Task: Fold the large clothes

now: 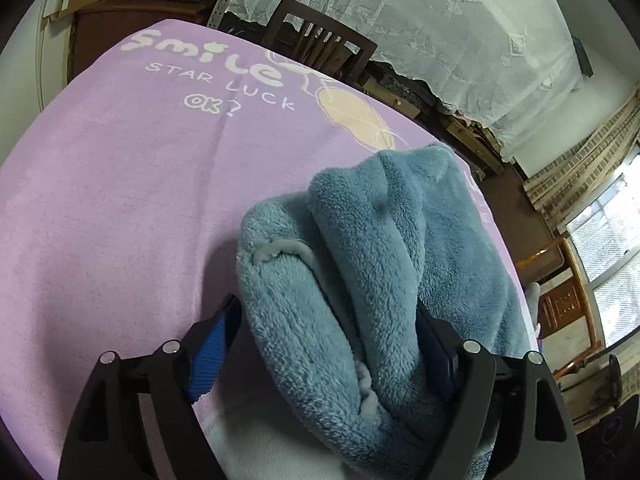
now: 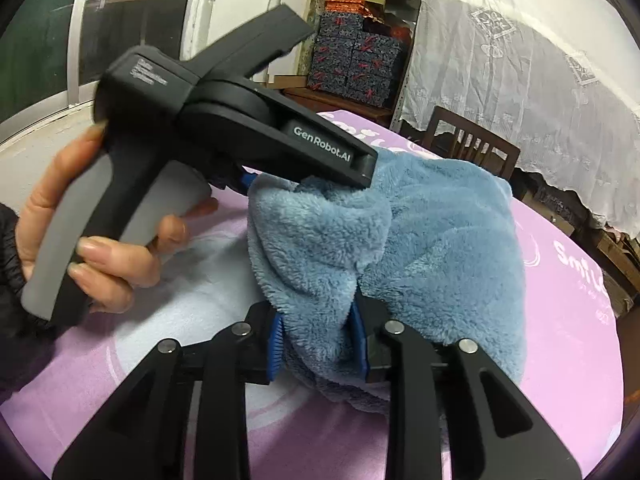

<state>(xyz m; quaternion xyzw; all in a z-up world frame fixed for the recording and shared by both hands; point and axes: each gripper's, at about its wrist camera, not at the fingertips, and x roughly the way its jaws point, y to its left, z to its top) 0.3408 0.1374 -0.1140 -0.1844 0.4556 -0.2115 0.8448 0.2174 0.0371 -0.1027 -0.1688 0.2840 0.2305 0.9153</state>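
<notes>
A fluffy blue fleece garment (image 1: 360,264) is bunched up over the pink table cover (image 1: 120,200). My left gripper (image 1: 328,344) has its blue-padded jaws fairly wide around a thick roll of the fleece. In the right wrist view my right gripper (image 2: 318,344) is shut on a fold of the same garment (image 2: 420,240), near its lower edge. The left gripper's black body (image 2: 224,120), held in a hand (image 2: 104,256), also shows there, its tip buried in the top of the fleece. The garment hangs bunched between both grippers.
The pink cover carries white "Smile Star Luck" lettering (image 1: 216,64). A dark wooden chair (image 1: 320,44) stands at the table's far edge. A white lace curtain (image 1: 440,20) hangs behind it. Patterned boxes (image 2: 352,64) are stacked at the back.
</notes>
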